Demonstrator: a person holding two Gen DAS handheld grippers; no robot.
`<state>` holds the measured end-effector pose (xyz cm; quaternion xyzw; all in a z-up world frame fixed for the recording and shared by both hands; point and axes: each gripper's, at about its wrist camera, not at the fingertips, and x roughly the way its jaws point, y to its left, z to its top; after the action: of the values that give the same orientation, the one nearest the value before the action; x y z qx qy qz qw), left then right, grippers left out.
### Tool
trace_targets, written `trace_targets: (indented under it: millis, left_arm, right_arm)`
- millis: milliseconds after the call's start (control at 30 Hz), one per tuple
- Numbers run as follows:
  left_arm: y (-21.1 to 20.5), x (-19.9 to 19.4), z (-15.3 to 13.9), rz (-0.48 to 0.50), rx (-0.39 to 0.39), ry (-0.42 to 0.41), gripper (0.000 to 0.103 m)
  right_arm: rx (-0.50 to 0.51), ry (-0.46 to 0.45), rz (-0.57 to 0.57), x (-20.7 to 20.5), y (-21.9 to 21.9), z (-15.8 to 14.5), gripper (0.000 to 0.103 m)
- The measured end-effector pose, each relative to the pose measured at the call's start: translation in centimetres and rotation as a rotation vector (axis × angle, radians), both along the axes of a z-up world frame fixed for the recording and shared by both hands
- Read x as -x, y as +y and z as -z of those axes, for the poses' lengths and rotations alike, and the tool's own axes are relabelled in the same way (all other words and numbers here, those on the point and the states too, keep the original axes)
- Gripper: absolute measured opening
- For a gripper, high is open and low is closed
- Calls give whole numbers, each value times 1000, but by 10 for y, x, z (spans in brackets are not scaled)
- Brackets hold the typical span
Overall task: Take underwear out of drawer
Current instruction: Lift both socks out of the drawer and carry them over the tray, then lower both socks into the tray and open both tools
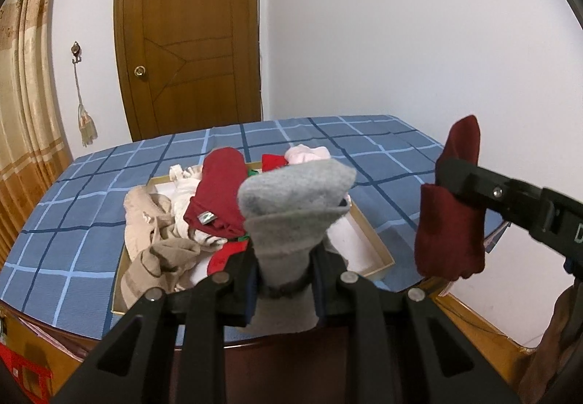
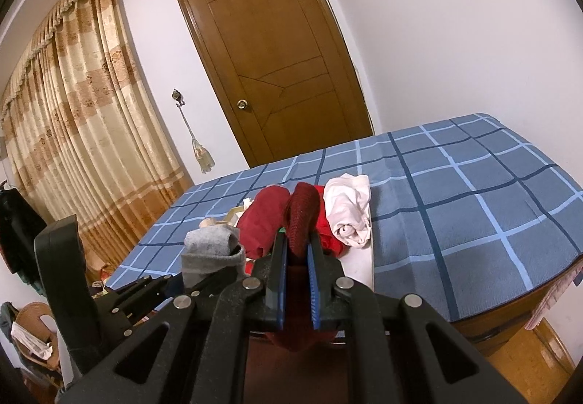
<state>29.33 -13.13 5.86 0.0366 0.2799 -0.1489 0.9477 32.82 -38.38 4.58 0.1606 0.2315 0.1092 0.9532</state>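
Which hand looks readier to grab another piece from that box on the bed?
Neither, really: the left gripper is shut on the grey sock, the right gripper on the dark red sock. Either must drop its load first.

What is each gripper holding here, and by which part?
Left gripper pinches the grey garment near its lower end. Right gripper pinches the dark red knit garment around its middle.

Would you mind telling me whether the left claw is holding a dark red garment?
No, the left claw is clamped on a grey sock; the dark red garment is in the right claw.
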Motion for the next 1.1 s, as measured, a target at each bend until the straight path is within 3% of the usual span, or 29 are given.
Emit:
trace_targets:
  millis: [1100]
  left_arm:
    - [-26, -39, 14, -9, 11, 45, 22]
  right_arm:
    - [44, 40, 36, -35, -2, 10, 12]
